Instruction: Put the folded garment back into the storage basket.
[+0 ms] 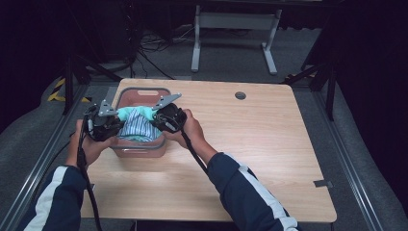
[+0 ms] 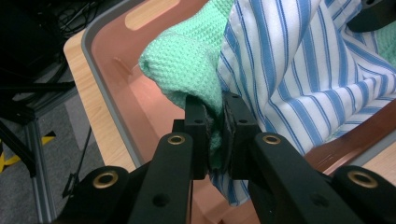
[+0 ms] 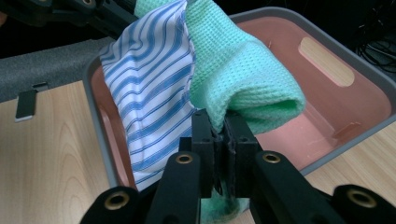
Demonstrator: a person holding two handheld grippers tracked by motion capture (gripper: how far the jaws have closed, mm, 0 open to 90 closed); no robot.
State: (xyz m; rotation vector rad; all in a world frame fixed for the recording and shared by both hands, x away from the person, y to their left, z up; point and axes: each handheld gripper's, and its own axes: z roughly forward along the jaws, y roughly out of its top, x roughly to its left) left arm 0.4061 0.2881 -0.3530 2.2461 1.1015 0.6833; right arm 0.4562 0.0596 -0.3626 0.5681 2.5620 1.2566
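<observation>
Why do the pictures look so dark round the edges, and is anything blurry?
High view: the table is lit, the surrounding room falls into black. Left gripper view: the green cloth weave is sharp, the nearest gripper parts soft. Right gripper view: the pink tub is evenly lit, without glare.

Lab: dark curtains, floor cables (image 1: 154,50)

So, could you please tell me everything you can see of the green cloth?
The green cloth is mint, waffle-knit, soft-looking fabric. It lies folded against a blue-striped white cloth and hangs over the pink bin, stretched between the left gripper and the right gripper, each shut on a bunched edge.
</observation>
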